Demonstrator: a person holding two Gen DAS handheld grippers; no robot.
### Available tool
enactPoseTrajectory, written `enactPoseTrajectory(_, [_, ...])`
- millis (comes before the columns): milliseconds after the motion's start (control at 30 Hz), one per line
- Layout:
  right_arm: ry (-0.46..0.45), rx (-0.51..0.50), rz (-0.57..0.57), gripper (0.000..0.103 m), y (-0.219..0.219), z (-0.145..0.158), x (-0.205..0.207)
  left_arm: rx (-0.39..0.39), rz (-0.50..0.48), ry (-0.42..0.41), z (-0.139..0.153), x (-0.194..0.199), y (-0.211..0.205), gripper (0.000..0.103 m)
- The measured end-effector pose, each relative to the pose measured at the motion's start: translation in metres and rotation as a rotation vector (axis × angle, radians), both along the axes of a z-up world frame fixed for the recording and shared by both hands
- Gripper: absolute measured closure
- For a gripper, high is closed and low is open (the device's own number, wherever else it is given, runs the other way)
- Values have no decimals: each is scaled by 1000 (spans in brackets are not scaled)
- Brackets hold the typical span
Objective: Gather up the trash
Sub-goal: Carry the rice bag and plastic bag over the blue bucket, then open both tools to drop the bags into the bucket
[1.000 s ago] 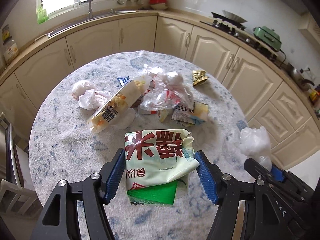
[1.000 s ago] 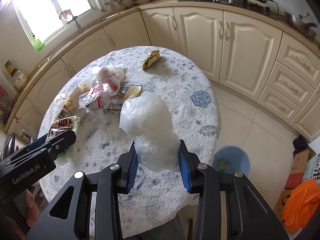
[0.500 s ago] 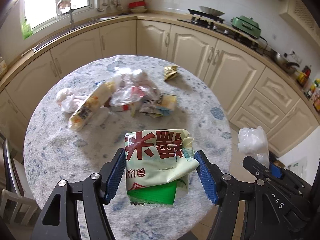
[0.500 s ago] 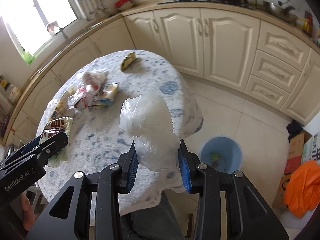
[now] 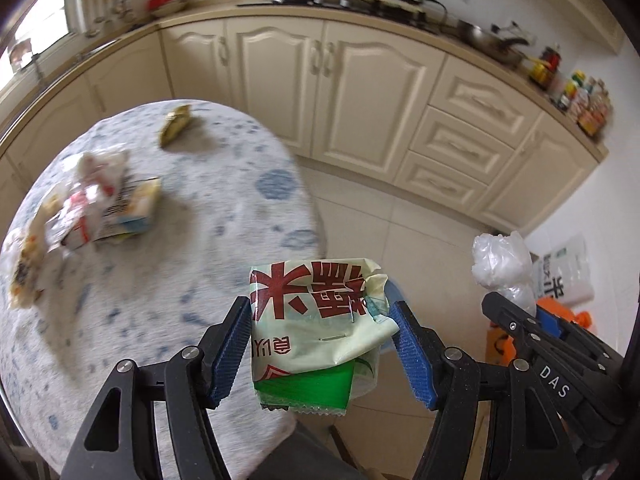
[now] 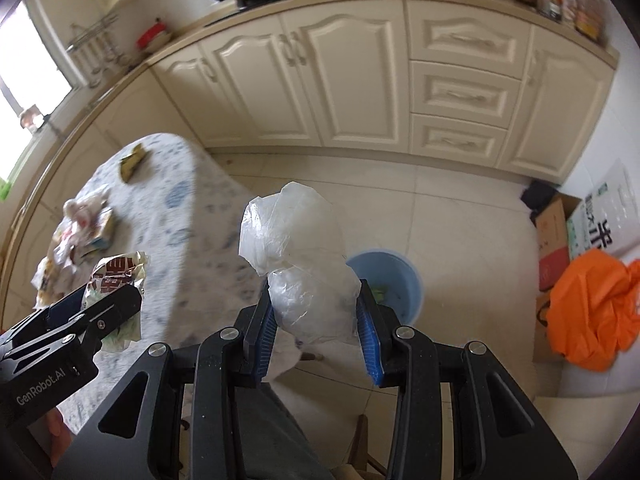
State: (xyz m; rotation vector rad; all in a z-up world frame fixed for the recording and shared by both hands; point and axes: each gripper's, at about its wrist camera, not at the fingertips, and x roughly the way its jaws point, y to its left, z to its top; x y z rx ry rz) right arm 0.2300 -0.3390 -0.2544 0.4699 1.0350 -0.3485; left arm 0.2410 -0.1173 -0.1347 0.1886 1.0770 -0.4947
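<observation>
My left gripper [image 5: 322, 344] is shut on a green and white snack wrapper [image 5: 316, 320] with red characters, held past the table's right edge. The wrapper also shows in the right wrist view [image 6: 116, 276]. My right gripper [image 6: 316, 324] is shut on a crumpled clear plastic bag [image 6: 300, 256], held above the floor in front of a blue bin [image 6: 396, 284]. That bag also shows in the left wrist view [image 5: 500, 264]. More wrappers [image 5: 104, 204] and a yellow wrapper [image 5: 176, 124] lie on the round table [image 5: 200, 240].
Cream cabinets [image 6: 360, 80] line the far wall. An orange bag [image 6: 592, 312] and cardboard boxes [image 6: 554, 236] sit on the tiled floor at the right. A chair's edge shows below the grippers.
Both grippers have swung to the right, off the table toward the floor and the blue bin, each still holding its piece of trash.
</observation>
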Motion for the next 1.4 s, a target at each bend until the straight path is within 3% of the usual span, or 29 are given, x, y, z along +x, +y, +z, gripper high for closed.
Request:
enactPoseTrajectory(233, [60, 10, -66, 65, -39, -15, -3, 27, -79, 52, -25, 23, -56, 39])
enactPoseTrajectory(467, [93, 16, -59, 63, -54, -29, 19, 76, -84, 92, -54, 61, -87, 38])
enactPoseTrajectory(667, [102, -8, -61, 39, -65, -30, 35, 91, -65, 102, -67, 81, -106, 38])
enactPoseTrajectory(1100, [185, 34, -124, 38, -90, -55, 21, 115, -106, 162, -96, 89, -140, 38])
enactPoseTrajectory(1167, [186, 34, -140, 38, -95, -55, 16, 112, -113, 173, -99, 91, -148, 35])
enactPoseTrajectory(1300, [184, 34, -169, 38, -104, -54, 6, 107, -90, 217, -103, 103, -158, 15])
enactPoseTrajectory(1400, [192, 37, -189, 38, -110, -56, 1, 119, -82, 205, -105, 107, -164, 13])
